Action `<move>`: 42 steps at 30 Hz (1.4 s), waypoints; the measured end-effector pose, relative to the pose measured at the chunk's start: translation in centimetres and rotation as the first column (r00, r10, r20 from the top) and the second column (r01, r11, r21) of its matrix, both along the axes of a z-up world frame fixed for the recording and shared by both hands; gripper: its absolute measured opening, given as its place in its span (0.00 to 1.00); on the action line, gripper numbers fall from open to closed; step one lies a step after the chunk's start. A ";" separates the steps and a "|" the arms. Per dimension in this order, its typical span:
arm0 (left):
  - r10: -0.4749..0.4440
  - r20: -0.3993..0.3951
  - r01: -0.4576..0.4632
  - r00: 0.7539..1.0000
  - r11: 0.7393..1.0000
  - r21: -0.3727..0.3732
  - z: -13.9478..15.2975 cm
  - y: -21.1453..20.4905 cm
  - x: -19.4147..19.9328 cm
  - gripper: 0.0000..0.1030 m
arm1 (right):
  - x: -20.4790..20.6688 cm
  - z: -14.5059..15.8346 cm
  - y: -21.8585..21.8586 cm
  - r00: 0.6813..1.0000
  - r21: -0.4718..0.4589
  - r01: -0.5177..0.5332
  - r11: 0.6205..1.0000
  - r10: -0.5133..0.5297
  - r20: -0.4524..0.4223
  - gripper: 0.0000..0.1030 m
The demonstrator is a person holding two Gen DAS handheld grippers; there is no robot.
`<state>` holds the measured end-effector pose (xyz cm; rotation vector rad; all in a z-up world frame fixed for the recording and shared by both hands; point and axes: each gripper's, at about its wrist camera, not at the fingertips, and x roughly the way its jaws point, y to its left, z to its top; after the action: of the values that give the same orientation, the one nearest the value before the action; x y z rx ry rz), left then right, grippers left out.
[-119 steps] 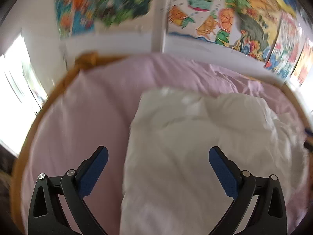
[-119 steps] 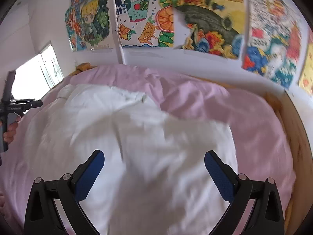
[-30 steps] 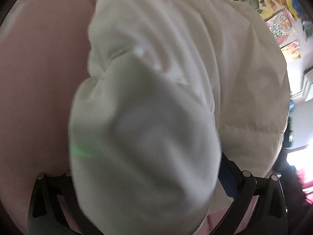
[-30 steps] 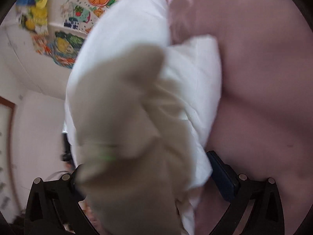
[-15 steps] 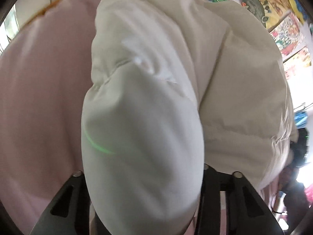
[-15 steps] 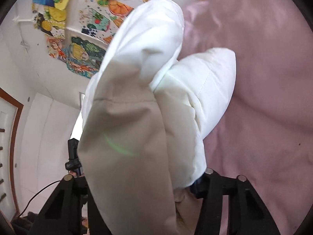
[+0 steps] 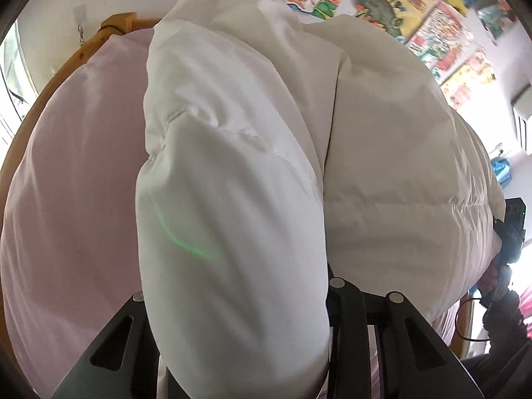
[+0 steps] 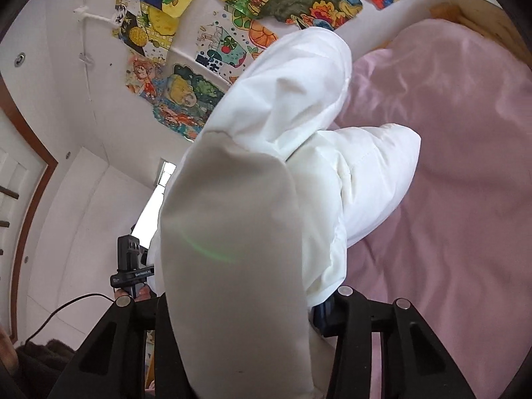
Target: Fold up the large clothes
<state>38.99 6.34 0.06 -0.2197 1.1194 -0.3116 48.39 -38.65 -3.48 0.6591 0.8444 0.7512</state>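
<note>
Left and right wrist views, fold in progress. The white quilted puffer jacket (image 7: 232, 173) hangs above the pink, softly creased bedsheet (image 7: 73, 173), held up by both tools. The left gripper (image 7: 236, 349) has a thick padded fold between its black fingers; its jaws are closing on that bulk, narrow but not fully together. The right gripper (image 8: 242, 342) likewise pinches a padded fold (image 8: 239, 239), jaws closing around it, with a sleeve-like lobe (image 8: 375, 173) drooping toward the sheet at right. The shell is smooth, faintly glossy fabric with stitched channels; the filling makes rounded, pillowy lobes. Judged from this, the garment is light for its volume, soft and springy, and probably slippery, so a grip through a compressed seam or hem should hold better than one on a puffed panel. A wooden bed frame (image 7: 83, 50) borders the sheet at far left; bright paper drawings (image 8: 232, 10) cover the white wall beyond.
</note>
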 end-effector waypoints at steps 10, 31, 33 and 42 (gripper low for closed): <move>-0.018 -0.002 0.018 1.000 0.999 -0.038 -6.0 1.6 -3.8 0.46 | -5.0 -6.1 -1.0 0.989 -0.042 0.122 0.992 -0.125 -0.076 0.65; 0.130 0.048 -0.129 0.990 0.991 -0.021 6.9 11.0 -12.8 0.63 | -15.4 2.5 0.7 0.848 -0.398 0.530 0.749 -0.459 0.264 1.00; 0.182 0.132 -0.186 0.974 0.982 0.020 8.7 9.3 -14.1 0.63 | -17.3 4.0 2.2 0.831 -0.393 0.551 0.736 -0.442 0.338 1.00; 0.255 0.469 -0.318 0.845 0.947 0.057 12.9 -1.9 -23.7 0.74 | -26.1 9.5 10.4 0.761 -0.370 0.573 0.732 -0.307 0.571 1.00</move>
<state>15.26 4.49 12.93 -0.1805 0.6213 -0.0122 22.27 -28.28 6.04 0.1418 0.3613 0.1755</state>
